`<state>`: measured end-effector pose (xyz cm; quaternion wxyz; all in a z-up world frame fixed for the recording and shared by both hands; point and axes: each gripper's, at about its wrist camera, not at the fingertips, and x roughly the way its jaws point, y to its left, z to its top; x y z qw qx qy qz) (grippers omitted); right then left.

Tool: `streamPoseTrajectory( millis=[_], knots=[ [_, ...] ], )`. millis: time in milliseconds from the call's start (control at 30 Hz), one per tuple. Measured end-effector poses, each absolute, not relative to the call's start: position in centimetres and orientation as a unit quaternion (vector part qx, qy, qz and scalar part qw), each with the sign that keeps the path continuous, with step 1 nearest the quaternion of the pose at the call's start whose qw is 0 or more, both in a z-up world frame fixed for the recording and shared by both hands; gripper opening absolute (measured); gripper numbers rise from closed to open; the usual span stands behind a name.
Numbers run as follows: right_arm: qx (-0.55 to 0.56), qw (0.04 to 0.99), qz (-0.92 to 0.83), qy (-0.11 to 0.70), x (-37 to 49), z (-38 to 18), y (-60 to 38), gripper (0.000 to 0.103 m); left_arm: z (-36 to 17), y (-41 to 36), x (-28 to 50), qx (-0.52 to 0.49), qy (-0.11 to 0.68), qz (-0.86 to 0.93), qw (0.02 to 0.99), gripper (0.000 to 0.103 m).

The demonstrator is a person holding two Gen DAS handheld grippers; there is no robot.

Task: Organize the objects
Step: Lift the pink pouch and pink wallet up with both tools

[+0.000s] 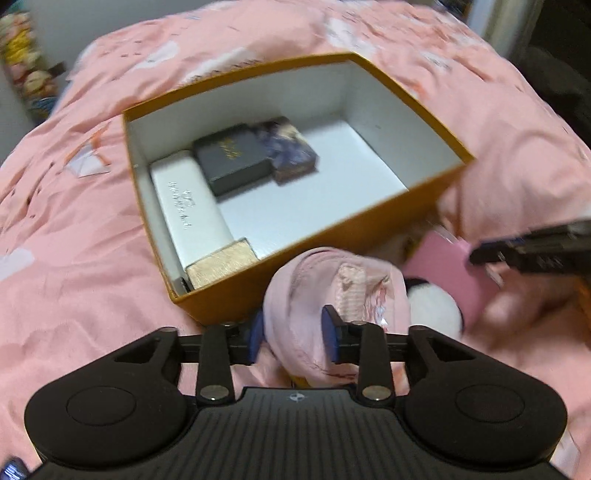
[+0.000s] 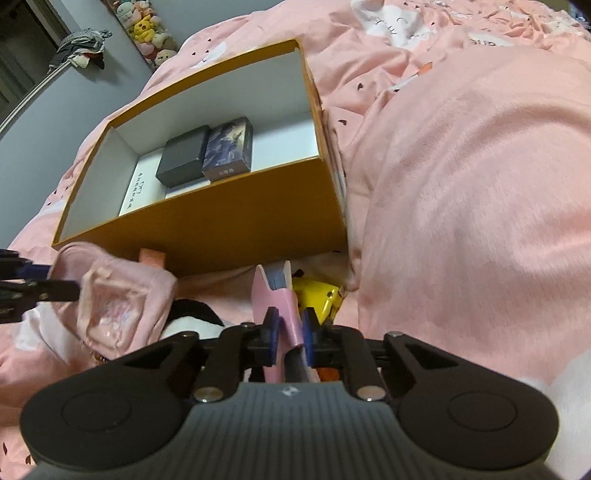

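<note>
An open orange box with a white inside lies on the pink bedspread; it also shows in the right wrist view. In it are a white case, a black box, a purple patterned box and a gold box. My left gripper is shut on a soft pink pouch just in front of the box. My right gripper is shut on a thin pink booklet, seen at right in the left wrist view.
A black-and-white plush and a yellow toy lie between the grippers. A big pink pillow bulges at right of the box. Plush toys hang on the far wall.
</note>
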<state>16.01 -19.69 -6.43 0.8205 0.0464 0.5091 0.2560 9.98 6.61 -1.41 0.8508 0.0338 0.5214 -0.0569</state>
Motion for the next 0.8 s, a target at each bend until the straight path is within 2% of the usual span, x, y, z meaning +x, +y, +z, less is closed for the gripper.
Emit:
streamPoseTrajectory(
  millis=[100,200,300,467,733,800],
  knots=[
    [0.043,0.809,0.261,0.525,16.8,-7.1,-19.4,0.027,-1.7,7.4,9.4,-0.001,0.499,-0.016,0.866,0.051],
    [0.034,0.807,0.256,0.531,17.4,-7.5,-19.2,0.035,-1.3,8.8,7.9,-0.076,0.479,0.034,0.874,0.055],
    [0.03,0.804,0.262,0.533,17.5,-7.5,-19.1,0.035,-1.1,9.9,6.0,-0.161,0.467,0.065,0.867,0.06],
    [0.039,0.797,0.269,0.54,17.7,-7.5,-19.5,0.035,-3.5,10.1,4.1,-0.302,0.477,0.053,0.824,0.061],
    [0.03,0.787,0.281,0.548,18.2,-8.1,-19.2,0.035,-4.1,8.5,5.6,-0.288,0.469,0.083,0.831,0.06],
    [0.029,0.785,0.284,0.55,18.2,-8.3,-19.0,0.034,-4.5,8.4,5.4,-0.294,0.467,0.093,0.829,0.05]
  ],
)
